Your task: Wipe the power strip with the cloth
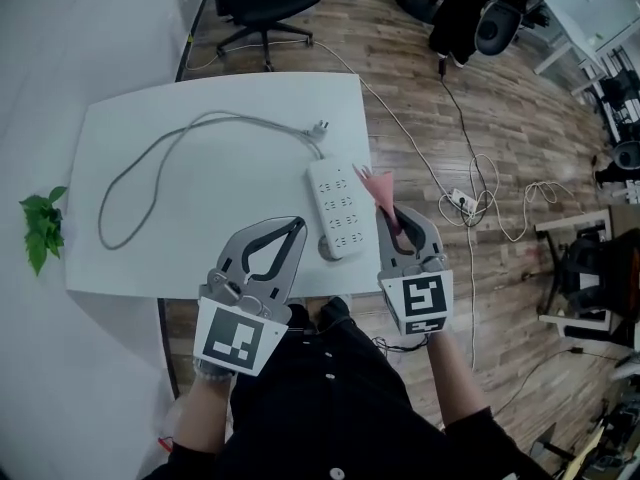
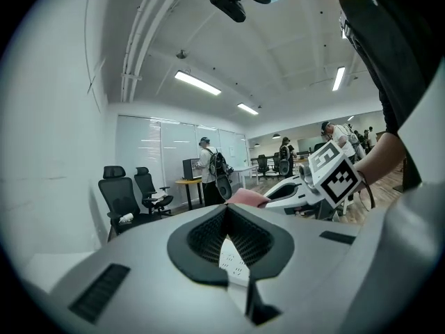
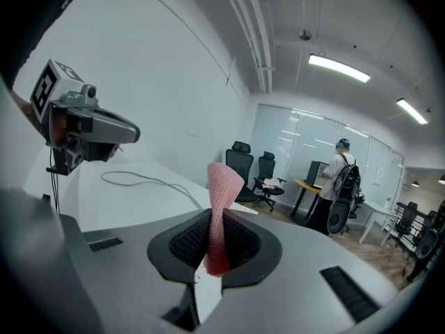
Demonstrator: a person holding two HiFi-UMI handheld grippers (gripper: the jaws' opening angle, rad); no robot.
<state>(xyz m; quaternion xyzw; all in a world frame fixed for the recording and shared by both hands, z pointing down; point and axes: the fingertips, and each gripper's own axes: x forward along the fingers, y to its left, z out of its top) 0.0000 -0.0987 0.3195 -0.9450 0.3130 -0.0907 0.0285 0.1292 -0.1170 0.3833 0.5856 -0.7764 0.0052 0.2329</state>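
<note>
The white power strip (image 1: 338, 208) lies near the table's front right edge, and its grey cable (image 1: 150, 168) loops off to the left and ends in a plug (image 1: 320, 126). My right gripper (image 1: 396, 215) is shut on a pink cloth (image 1: 377, 188), just right of the strip and above the table's edge. In the right gripper view the cloth (image 3: 223, 186) stands up twisted from between the jaws. My left gripper (image 1: 297, 225) is shut and holds nothing, a little to the front left of the strip. A strip section (image 2: 233, 261) shows below its pads.
The white table (image 1: 220, 98) stands on a wood floor. A green plant (image 1: 40, 230) is at the table's left edge. A black office chair (image 1: 262, 8) stands behind it. Loose cables (image 1: 480, 198) lie on the floor to the right. People stand far back in the room.
</note>
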